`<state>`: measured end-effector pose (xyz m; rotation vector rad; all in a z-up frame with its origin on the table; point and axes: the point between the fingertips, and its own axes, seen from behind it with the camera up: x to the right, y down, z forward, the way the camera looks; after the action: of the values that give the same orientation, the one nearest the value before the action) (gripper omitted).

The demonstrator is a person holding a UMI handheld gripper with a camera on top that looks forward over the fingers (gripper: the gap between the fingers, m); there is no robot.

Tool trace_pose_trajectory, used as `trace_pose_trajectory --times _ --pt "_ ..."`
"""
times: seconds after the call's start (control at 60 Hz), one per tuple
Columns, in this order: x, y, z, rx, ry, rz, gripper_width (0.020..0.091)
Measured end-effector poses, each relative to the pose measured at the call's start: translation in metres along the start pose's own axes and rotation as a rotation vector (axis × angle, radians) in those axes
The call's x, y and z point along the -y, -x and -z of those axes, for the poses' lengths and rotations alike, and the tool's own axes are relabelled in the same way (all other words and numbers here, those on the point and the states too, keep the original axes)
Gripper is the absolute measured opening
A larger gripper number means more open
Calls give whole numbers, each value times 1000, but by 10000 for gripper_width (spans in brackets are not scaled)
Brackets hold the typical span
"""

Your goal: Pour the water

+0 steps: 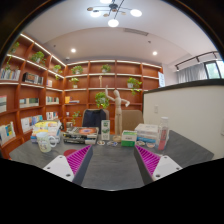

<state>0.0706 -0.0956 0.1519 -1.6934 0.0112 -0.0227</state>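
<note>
The gripper [111, 160] is spread wide with nothing between its magenta pads [76, 159], hovering over the dark desk [112, 170]. Beyond the fingers, a white cup [47, 142] stands far left (near a red-capped bottle [165, 133] opposite); bookshelves [35, 90] line the wall.

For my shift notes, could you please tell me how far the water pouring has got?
Nothing looks done yet. The hand-held gripper is open and empty, its pads apart above the dark table. The cups and containers stand beyond the fingers, untouched. Approaching, grasping and pouring all remain.
</note>
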Motion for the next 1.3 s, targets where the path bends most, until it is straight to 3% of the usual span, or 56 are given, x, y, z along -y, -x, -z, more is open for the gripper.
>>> trace_pose_trajectory --times 0.15,0.167,0.217,0.35,0.617,0.75,0.867,0.883,0.95,1.067,1.117,1.3 --pt "-13 -83 -23 -107 -16 16 882" --pt "-2 -61 -15 -128 -6 10 884" --pt "-18 -124 -30 -154 -8 -3 885" --pt "-20 -191 -68 -200 -18 -35 880" --pt "-30 -247 -143 -217 2 32 879" --pt "-32 -250 -174 -182 7 43 838" --pt "-32 -245 -191 -148 5 71 636" --pt "-34 -243 -193 -143 9 75 524" --pt "-31 -239 -196 -121 -3 66 484" --pt "-29 -239 -196 -142 -21 101 322" --pt "-27 -242 -194 -167 -23 123 287" --pt "-30 -215 -184 -148 33 221 286"
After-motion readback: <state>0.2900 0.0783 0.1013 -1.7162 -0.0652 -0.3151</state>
